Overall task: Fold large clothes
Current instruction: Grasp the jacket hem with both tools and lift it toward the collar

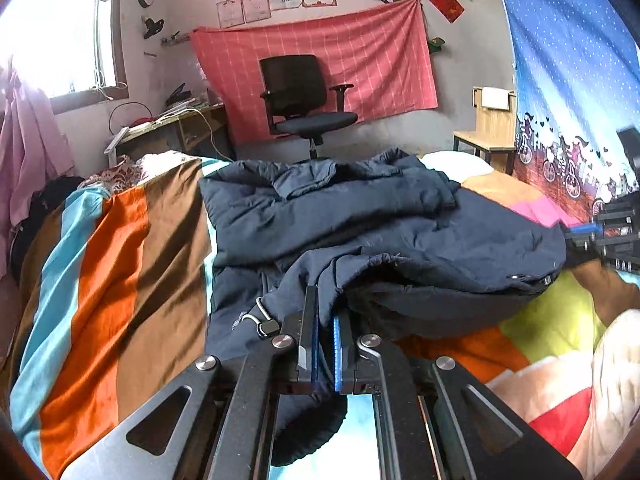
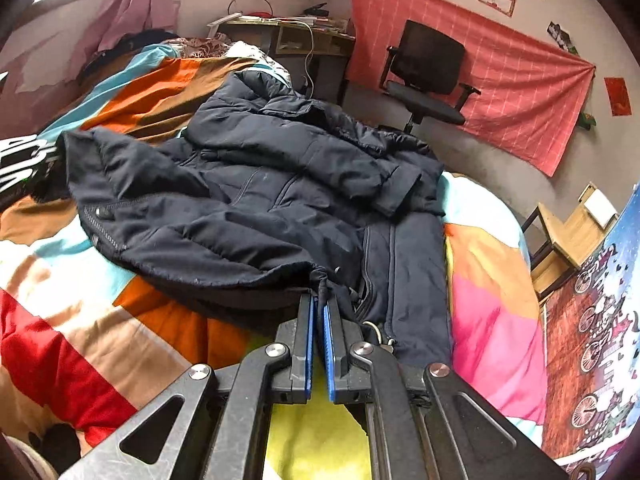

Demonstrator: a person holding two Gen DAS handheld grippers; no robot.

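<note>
Left gripper (image 1: 325, 300), right gripper (image 2: 319, 300): both clamped tight.

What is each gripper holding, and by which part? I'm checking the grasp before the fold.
Both hold the navy jacket by its bottom hem: the left gripper and the right gripper each pinch one end.

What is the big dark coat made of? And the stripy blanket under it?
The navy padded jacket looks like matte woven synthetic, perhaps nylon or polyester, over soft filling: it is puffy, with stitched panels and rounded creases. The striped blanket looks like plush fleece or velvet: its orange and brown bands show a soft sheen. Neither fibre is certain.
</note>
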